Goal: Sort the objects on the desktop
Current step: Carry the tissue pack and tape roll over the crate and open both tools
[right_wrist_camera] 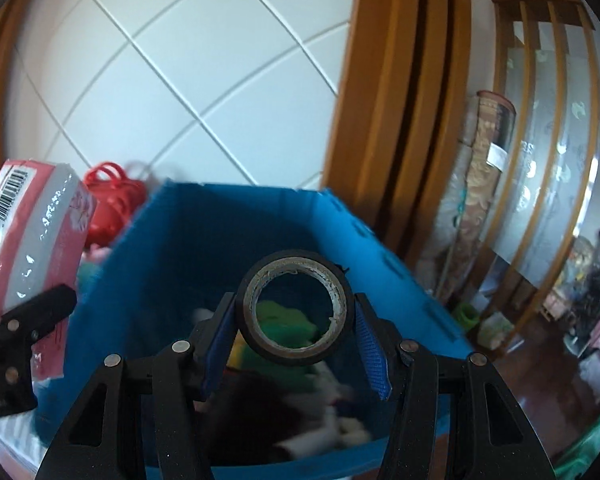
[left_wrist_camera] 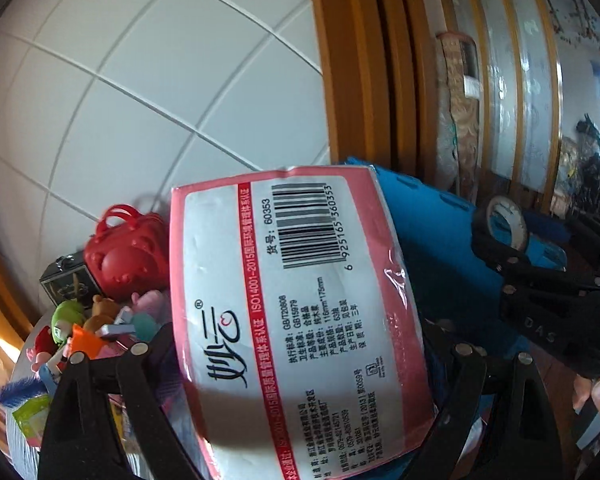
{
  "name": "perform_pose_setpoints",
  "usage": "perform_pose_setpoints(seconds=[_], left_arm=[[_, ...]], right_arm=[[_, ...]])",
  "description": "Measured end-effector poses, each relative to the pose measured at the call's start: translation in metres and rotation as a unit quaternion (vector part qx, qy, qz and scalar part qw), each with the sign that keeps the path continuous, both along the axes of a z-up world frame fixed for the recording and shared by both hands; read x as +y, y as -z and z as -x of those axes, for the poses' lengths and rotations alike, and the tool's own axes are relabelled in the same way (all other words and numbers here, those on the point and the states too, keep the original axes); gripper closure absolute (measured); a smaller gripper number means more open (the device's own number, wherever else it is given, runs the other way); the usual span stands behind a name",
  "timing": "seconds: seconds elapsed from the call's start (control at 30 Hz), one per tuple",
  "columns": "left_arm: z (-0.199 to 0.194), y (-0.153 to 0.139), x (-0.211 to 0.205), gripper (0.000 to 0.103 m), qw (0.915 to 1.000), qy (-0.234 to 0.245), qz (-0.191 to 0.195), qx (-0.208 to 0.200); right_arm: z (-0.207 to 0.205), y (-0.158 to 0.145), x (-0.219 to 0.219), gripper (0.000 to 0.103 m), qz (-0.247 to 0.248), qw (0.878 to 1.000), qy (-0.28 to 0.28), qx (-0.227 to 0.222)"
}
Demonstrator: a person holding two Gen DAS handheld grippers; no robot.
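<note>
A pink and white tissue pack (left_wrist_camera: pixel 300 280) with a barcode fills the left wrist view, and my left gripper (left_wrist_camera: pixel 300 344) is shut on it, one black finger on each side. Behind it stands a blue box (left_wrist_camera: pixel 432 240). In the right wrist view my right gripper (right_wrist_camera: pixel 294 308) is shut on a black tape roll (right_wrist_camera: pixel 292 356), its blue pads (right_wrist_camera: pixel 374 344) pressing both sides. The roll hangs above the open blue box (right_wrist_camera: pixel 220 232). The tissue pack (right_wrist_camera: pixel 32 232) shows at the left edge. The tape roll (left_wrist_camera: pixel 496 203) also appears at the right of the left wrist view.
A red toy handbag (left_wrist_camera: pixel 128 256) and a heap of small toys (left_wrist_camera: pixel 100 320) lie left of the box, by a small black box (left_wrist_camera: pixel 66 280). Green, dark and white items (right_wrist_camera: pixel 284 324) lie inside the blue box. A white tiled wall and a wooden door frame (left_wrist_camera: pixel 360 60) stand behind.
</note>
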State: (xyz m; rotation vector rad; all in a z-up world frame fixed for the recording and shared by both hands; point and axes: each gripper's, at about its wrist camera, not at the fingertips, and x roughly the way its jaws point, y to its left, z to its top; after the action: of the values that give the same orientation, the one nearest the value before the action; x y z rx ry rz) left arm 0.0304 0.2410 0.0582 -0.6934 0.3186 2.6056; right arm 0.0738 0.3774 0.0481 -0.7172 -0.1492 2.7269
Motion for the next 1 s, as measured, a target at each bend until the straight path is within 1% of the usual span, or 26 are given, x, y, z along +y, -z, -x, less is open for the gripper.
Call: perform_pose_setpoints(seconds=[0.07,0.17,0.2,0.27,0.37,0.53,0.6,0.8,0.87,0.9,0.93,1.0], left_arm=[[0.006,0.015,0.03,0.011,0.9996,-0.003,0.019,-0.021],[0.017,0.036,0.056,0.011,0.9976,-0.009,0.04,-0.055],[0.021,0.043,0.064,0.011,0.9962,-0.009,0.045,-0.074],[0.027,0.053,0.076,0.011,0.9939,-0.012,0.051,-0.096],[0.032,0.065,0.091,0.011,0.991,-0.019,0.062,-0.117],[0.035,0.065,0.1,0.011,0.9882,-0.023,0.061,-0.139],[0.036,0.064,0.101,0.01,0.9875,-0.018,0.047,-0.149],[0.033,0.064,0.099,0.009,0.9869,-0.024,0.041,-0.154],[0.032,0.062,0.098,0.009,0.9872,-0.026,0.036,-0.153],[0.031,0.06,0.096,0.009,0.9879,-0.029,0.033,-0.149],[0.029,0.059,0.095,0.009,0.9887,-0.03,0.032,-0.143],[0.025,0.053,0.092,0.007,0.9905,-0.032,0.032,-0.13]], right_arm=[[0.005,0.009,0.02,0.047,-0.017,1.0,0.004,-0.011],[0.012,0.026,0.041,0.047,-0.03,0.999,0.004,-0.032],[0.016,0.032,0.047,0.047,-0.031,0.999,0.003,-0.042],[0.021,0.041,0.058,0.047,-0.031,0.998,0.003,-0.054],[0.027,0.051,0.075,0.047,-0.024,0.997,0.001,-0.07],[0.032,0.059,0.09,0.047,-0.014,0.996,-0.014,-0.084],[0.034,0.061,0.093,0.047,-0.012,0.996,-0.018,-0.09],[0.034,0.062,0.094,0.046,-0.015,0.995,-0.025,-0.099],[0.032,0.062,0.093,0.036,-0.019,0.995,-0.024,-0.097],[0.03,0.06,0.093,0.023,-0.021,0.995,-0.024,-0.093],[0.029,0.059,0.093,0.012,-0.024,0.995,-0.023,-0.09],[0.025,0.055,0.092,0.006,-0.029,0.996,-0.021,-0.081]])
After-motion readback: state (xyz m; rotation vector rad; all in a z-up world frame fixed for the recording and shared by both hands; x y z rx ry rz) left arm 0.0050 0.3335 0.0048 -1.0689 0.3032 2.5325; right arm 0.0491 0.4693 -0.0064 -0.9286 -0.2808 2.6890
